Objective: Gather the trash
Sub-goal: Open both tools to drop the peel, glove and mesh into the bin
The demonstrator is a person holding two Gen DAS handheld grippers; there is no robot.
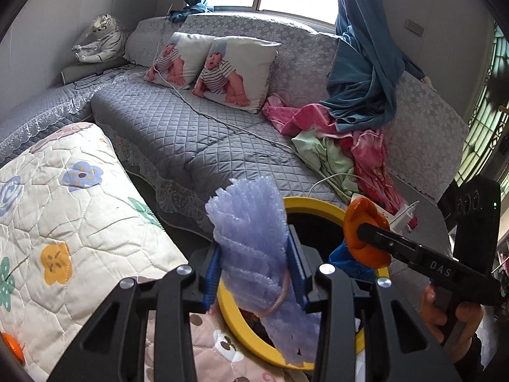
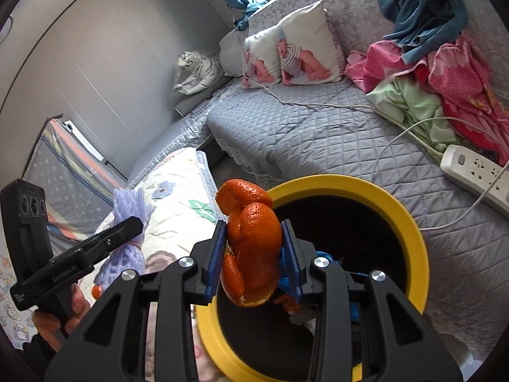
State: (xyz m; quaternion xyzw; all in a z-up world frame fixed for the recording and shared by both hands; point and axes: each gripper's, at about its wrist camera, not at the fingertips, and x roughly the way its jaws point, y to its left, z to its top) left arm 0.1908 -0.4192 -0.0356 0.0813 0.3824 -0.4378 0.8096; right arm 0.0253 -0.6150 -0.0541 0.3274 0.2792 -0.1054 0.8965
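My left gripper (image 1: 254, 267) is shut on a purple foam fruit net (image 1: 251, 222) and holds it over the near rim of a yellow-rimmed black bin (image 1: 235, 321). My right gripper (image 2: 254, 251) is shut on an orange peel (image 2: 251, 242) above the same bin (image 2: 410, 222). In the left wrist view the right gripper (image 1: 366, 232) with the peel (image 1: 362, 219) hovers at the bin's far right rim. In the right wrist view the left gripper (image 2: 133, 226) with the net (image 2: 127, 210) is at the left. Blue and orange scraps (image 2: 286, 289) lie inside the bin.
A grey quilted sofa (image 1: 178, 127) stands behind the bin with two baby-print pillows (image 1: 235, 73), pink and green clothes (image 1: 334, 146), a cable and a white power strip (image 2: 477, 172). A floral quilt (image 1: 63, 210) lies at the left. A small orange piece (image 1: 12, 347) sits at the quilt's lower left.
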